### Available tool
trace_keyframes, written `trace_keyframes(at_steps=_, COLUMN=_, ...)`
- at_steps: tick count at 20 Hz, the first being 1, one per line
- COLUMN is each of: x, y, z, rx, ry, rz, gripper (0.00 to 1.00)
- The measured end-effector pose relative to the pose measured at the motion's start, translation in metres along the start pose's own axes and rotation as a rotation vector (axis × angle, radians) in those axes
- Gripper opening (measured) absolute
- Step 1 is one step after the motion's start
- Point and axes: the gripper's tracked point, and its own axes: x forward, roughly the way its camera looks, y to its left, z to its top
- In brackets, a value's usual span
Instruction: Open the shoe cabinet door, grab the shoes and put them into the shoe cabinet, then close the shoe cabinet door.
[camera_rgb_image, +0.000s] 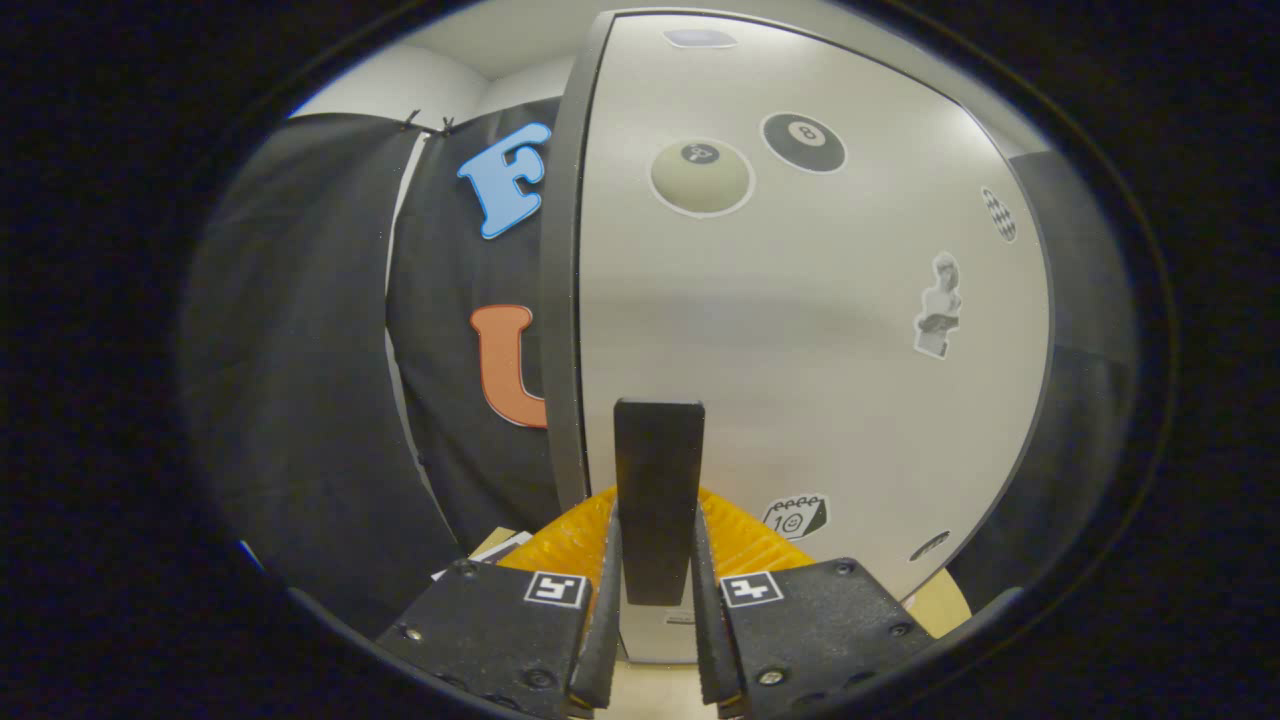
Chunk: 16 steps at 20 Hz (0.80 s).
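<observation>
Standing broad and pale straight ahead of the gripper (655, 600), the shoe cabinet door (810, 330) takes up most of the scene, its dark edge (560, 300) running down beside the black cloth wall (300, 350) of the booth. On the door's face sit several stickers: a cream billiard ball (701, 177) and a black eight ball (803, 142) side by side near the top, a small bust figure (940, 305) toward the far side, and a little calendar sticker (796, 517) low down. A dark upright handle (658, 495) stands on the door near its edge, and the jaws are clenched on it, one finger pressing each side (the handle's lower end runs down between them). A ribbed yellow shape (570, 540) shows just behind the fingers; what it is I cannot tell.
</observation>
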Motion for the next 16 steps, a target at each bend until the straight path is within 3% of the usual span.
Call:
trace_keyframes(at_steps=5, x=-0.022, y=0.001, z=-0.003, rx=-0.008, ry=0.013, rz=0.039, gripper=0.28)
trace_keyframes(at_steps=16, x=-0.148, y=-0.042, z=-0.024, rx=-0.056, ry=0.021, rz=0.232, gripper=0.28)
